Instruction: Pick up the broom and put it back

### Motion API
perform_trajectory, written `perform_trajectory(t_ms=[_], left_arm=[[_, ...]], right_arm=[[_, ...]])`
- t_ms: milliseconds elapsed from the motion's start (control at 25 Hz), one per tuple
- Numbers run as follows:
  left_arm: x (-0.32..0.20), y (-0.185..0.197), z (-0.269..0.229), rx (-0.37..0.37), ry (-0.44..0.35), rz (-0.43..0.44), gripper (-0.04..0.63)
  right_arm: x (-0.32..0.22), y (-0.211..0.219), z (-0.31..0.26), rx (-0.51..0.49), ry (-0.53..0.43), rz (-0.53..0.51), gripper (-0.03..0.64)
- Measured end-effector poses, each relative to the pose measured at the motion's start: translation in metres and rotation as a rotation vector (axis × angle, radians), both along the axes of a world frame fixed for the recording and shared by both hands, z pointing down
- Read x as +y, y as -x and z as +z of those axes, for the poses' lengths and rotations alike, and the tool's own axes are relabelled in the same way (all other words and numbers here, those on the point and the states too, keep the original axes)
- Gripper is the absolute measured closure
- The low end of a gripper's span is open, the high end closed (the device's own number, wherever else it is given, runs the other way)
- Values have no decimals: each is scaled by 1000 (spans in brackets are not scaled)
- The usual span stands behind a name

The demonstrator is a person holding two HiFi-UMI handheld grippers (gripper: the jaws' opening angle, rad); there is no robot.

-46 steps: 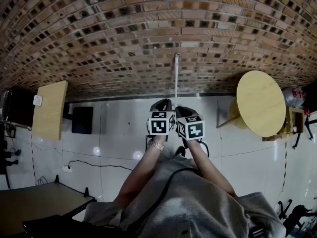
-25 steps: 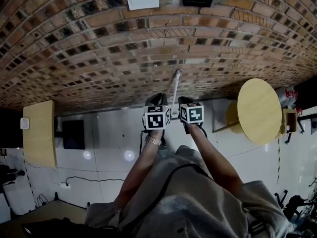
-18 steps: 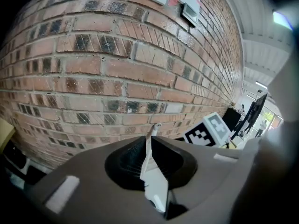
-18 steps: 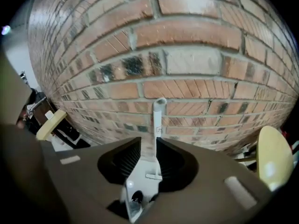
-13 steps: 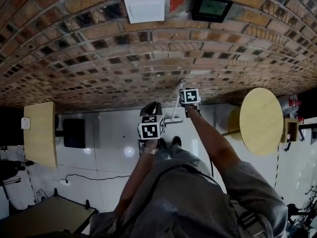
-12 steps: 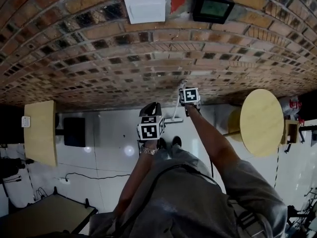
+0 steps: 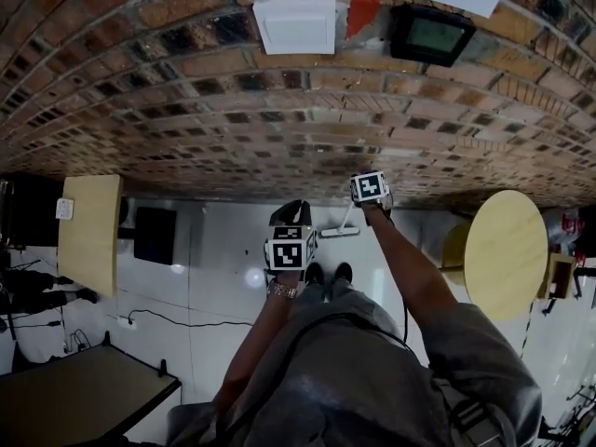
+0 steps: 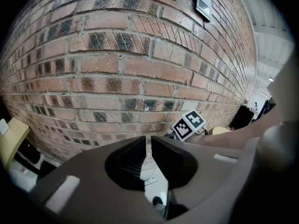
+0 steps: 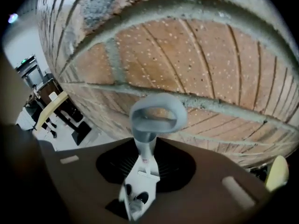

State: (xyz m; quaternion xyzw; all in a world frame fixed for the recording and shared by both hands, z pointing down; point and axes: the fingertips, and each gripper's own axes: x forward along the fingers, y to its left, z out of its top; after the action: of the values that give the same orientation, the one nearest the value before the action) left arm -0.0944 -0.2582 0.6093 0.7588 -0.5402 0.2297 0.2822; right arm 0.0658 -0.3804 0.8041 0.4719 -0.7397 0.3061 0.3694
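My right gripper [image 9: 146,164] is closing loosely round the light, stiff, slippery broom [image 9: 145,141] just under its loop, while my left gripper [image 8: 148,146] is empty and barely apart.

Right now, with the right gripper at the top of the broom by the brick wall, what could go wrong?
1. The right gripper has its jaws closing around the looped handle end of the broom, not yet clamped; pulling away could tip it off the brick wall.
2. The broom head sits on glossy floor, so it may slide out and the broom could fall toward the person's shoes.
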Motion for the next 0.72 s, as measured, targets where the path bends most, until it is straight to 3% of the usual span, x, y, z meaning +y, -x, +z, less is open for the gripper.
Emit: perform_trajectory(t_ms=[240,560,720], left_arm=[[-22,-18,-6,-2,-34,39,592],[-46,-50,-22,-7,-111,88,592],[-51,-65,-33,8,-131,103,592]], right_arm=[[73,1,-43,-33,32,-28,516],[101,-3,-181,-114,-166,12,517],[101,7,-219,-147,-219,6,515]])
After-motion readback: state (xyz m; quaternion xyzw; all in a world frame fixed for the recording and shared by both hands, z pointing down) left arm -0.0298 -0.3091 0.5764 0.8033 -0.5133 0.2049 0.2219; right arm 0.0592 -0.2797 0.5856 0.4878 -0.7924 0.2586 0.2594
